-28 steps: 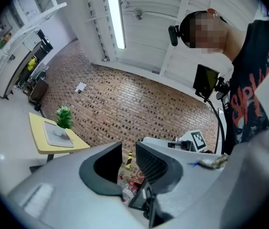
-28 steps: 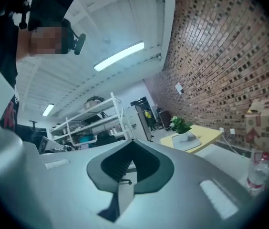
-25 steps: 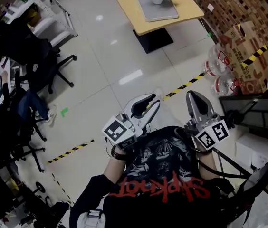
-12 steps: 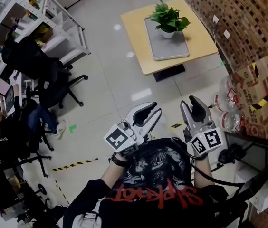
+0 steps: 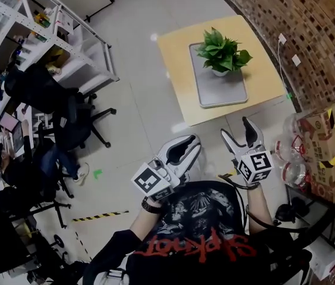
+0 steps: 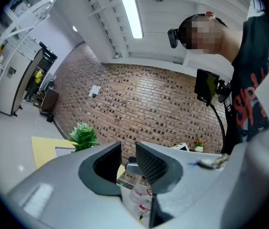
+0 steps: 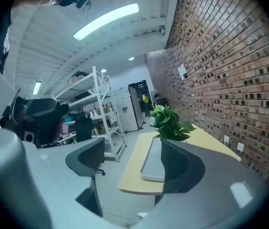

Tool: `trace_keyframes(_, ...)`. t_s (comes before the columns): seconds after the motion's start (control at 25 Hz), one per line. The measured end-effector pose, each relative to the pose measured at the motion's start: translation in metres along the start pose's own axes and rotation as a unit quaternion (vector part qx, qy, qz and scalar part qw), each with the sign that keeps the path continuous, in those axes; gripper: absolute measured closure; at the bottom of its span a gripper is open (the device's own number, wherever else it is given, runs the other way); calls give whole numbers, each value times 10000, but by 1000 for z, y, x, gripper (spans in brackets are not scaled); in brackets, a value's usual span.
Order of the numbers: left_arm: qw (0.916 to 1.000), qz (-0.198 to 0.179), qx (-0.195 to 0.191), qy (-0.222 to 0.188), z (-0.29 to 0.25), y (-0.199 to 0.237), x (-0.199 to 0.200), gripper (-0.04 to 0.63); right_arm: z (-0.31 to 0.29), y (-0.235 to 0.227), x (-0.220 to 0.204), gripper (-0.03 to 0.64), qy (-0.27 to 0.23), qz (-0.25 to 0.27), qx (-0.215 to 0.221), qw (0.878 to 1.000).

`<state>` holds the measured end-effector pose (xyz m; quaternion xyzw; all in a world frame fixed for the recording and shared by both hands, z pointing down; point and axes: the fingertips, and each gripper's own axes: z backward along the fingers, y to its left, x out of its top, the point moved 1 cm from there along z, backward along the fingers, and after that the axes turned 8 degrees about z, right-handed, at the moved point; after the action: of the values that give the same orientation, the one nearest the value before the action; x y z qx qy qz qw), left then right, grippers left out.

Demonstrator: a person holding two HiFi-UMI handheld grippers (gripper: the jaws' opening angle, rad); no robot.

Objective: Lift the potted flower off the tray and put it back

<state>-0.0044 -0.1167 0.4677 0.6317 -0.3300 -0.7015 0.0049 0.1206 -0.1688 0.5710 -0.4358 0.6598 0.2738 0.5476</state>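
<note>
The yellow table [image 5: 176,61] has drawn closer in the head view than a second ago; the right tool [image 5: 236,129], then pinched together, is opening its jaws with nothing between them; the left tool [image 5: 190,144] shows a narrow gap, also empty; the potted flower [image 5: 222,52] stands on the grey tray [image 5: 221,94], at its 1 o'clock corner; the table lies at 12 o'clock of both tools, well apart; a brick wall [image 5: 310,22] runs at 3 o'clock.
</note>
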Motion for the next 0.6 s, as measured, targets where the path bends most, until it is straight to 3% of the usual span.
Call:
trace_keyframes(0.24,9993,-22,-169,-331,-24,76,51,502,-82,-45,-17,237,405,51,-509,9979)
trace_keyframes(0.32,9994,-53,-164,-304,-33,101,66,502,-113,-57,-39,176,667,77,-516,9964)
trace_keyframes(0.4,9995,-75,-141,-267,-42,118,78,502,-143,-74,-65,65,911,83,-484,9946)
trace_keyframes(0.48,9998,-29,-37,-199,-50,131,82,502,-176,-99,-90,29,1141,72,-473,9923)
trace_keyframes(0.6,9997,60,230,61,-62,146,75,502,-232,-144,-132,26,1439,-12,-555,9880)
